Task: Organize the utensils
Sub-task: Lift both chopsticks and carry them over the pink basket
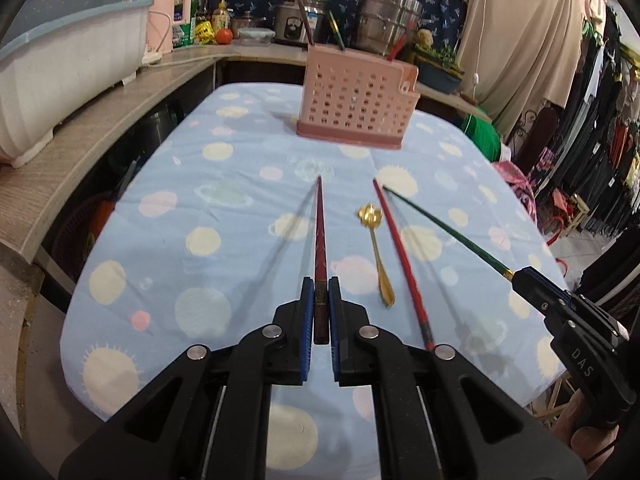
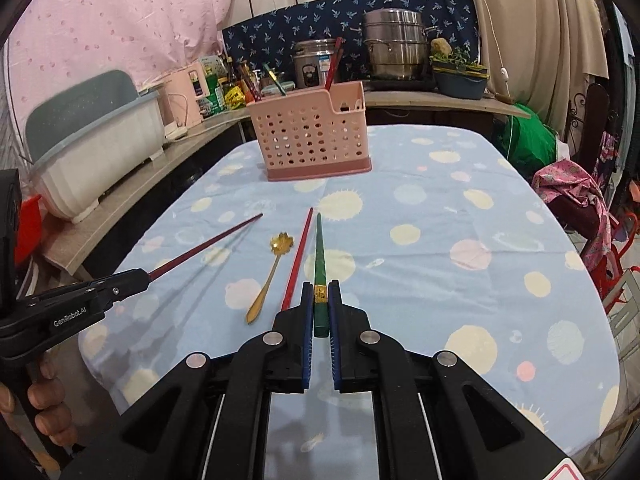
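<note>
The left gripper [image 1: 320, 300] pinches a dark red chopstick [image 1: 319, 232] near its thick end, the tip pointing ahead toward the pink holder [image 1: 356, 100] standing farther along the tabletop [image 1: 224, 208]. The right gripper [image 2: 320, 300] pinches a green chopstick [image 2: 320, 252] the same way. To its left lie a red chopstick [image 2: 298, 256] and a gold spoon [image 2: 272, 268].

Each stick probably needs tipping upright above the holder and lowering into a compartment before release, keeping the two apart.

Readable writing: "GenRobot.AI" and "DAS" on the gripper bodies.
</note>
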The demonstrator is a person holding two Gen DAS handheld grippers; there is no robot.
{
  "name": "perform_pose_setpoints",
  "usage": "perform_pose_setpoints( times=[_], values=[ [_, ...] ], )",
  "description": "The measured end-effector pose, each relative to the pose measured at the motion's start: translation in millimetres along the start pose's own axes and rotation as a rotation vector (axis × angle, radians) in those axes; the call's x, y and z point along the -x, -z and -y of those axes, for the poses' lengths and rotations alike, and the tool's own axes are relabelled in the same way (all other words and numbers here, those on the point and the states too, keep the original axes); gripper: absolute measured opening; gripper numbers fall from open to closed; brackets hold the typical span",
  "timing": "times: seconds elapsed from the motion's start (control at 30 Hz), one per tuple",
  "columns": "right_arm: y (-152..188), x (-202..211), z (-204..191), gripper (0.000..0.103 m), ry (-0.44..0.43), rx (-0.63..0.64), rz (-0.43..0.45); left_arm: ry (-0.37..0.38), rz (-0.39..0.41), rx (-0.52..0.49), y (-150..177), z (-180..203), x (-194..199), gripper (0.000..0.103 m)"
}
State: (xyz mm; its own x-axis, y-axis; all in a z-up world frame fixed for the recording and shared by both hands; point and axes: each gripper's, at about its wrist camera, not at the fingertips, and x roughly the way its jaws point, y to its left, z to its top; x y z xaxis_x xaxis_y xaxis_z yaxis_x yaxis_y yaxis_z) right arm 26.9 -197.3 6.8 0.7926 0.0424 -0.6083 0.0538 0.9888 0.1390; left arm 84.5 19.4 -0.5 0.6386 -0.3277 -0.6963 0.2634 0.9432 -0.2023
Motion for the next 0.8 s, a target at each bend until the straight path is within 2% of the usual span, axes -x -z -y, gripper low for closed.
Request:
perform_pose_setpoints(
  times=[0.4, 0.8],
  values=[
    [-74.3, 23.1, 11.8, 0.007, 0.008, 0.003, 0.180, 0.009, 0.160, 0.026, -74.6, -3.1, 28.1, 0.007],
    [-109.4, 8.4, 17.5, 0.007, -0.006, -0.001, 0.201, -0.011, 0.221, 0.000, -124.6, 0.6, 21.4, 0.007]
  ],
)
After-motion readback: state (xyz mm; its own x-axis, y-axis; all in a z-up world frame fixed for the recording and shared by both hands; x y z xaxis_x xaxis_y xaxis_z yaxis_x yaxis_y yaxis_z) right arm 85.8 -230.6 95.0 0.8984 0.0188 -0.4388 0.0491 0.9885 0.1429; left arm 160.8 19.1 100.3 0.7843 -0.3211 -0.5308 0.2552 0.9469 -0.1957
